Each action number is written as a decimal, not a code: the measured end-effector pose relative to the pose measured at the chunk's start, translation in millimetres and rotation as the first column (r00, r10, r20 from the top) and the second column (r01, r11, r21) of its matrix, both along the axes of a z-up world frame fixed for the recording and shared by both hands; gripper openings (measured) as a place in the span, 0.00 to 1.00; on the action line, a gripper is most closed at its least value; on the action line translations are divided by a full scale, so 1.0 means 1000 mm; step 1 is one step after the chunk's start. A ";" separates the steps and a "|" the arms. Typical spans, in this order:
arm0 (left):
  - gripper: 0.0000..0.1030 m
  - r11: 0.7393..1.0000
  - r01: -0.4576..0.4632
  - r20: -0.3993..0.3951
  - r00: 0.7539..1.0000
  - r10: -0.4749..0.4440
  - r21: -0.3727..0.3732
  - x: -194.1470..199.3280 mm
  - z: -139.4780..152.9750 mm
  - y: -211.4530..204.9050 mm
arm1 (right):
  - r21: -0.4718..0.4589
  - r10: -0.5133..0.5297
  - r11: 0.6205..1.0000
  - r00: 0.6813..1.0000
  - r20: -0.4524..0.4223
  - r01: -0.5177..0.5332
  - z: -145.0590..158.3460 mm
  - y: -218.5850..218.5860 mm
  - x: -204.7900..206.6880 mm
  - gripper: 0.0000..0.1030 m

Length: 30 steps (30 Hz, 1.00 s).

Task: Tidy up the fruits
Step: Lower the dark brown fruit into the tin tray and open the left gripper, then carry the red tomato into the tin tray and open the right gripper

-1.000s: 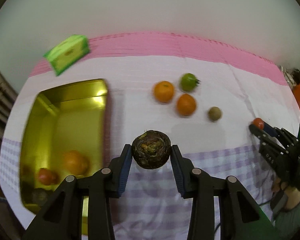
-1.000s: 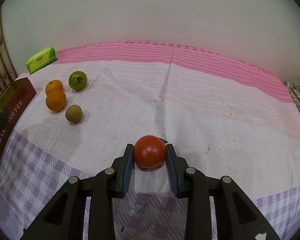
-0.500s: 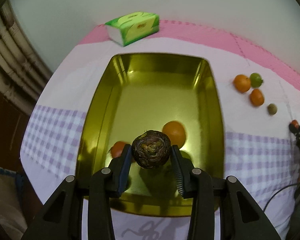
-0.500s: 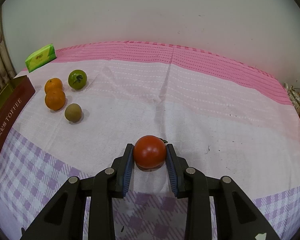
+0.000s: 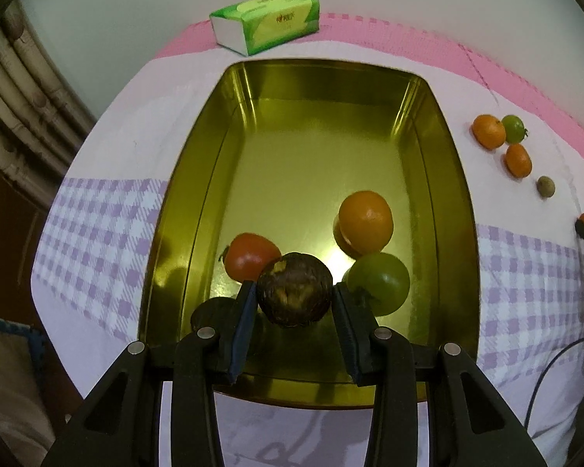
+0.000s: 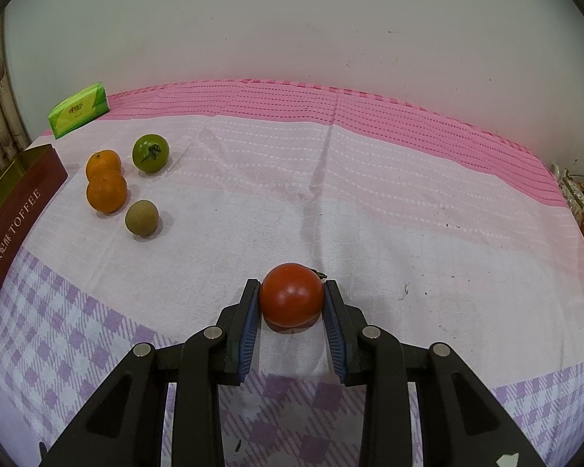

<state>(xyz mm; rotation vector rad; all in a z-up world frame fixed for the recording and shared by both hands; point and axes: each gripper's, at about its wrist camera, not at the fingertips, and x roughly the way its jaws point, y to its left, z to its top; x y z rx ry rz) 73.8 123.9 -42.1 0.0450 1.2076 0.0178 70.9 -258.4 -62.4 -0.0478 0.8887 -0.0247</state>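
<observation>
Left wrist view: your left gripper (image 5: pixel 294 299) clamps a dark brown fruit (image 5: pixel 294 295) over the gold tin (image 5: pixel 453 179), lower centre; release next. Right gripper (image 6: pixel 292 307) grips a red tomato (image 6: pixel 292 295).

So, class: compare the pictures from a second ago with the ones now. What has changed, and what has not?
The left gripper, shut on the dark fruit, has swung left from over the cloth to above the gold tin and dropped low over the fruits inside. The right gripper stays put, clamped on the red tomato on the cloth. The four loose fruits and the tissue pack have not moved.
</observation>
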 end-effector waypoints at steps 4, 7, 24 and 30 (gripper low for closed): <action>0.39 1.000 0.009 -0.016 1.000 -0.009 0.016 0.000 -0.006 -0.002 | -0.001 0.000 1.000 1.000 0.000 0.000 0.000 0.000 0.000 0.29; 0.40 1.000 0.015 -0.020 1.000 -0.015 0.024 0.000 -0.007 -0.003 | -0.001 0.000 1.000 1.000 0.000 0.000 0.000 0.000 0.000 0.29; 0.46 1.000 0.008 -0.028 1.000 -0.008 0.001 0.000 -0.005 0.000 | -0.008 0.004 1.000 1.000 0.004 -0.004 0.001 0.001 -0.001 0.28; 0.55 1.000 0.003 0.020 1.000 -0.003 -0.007 -0.006 0.010 0.003 | -0.042 0.020 0.999 1.000 0.004 -0.020 0.007 0.008 -0.004 0.28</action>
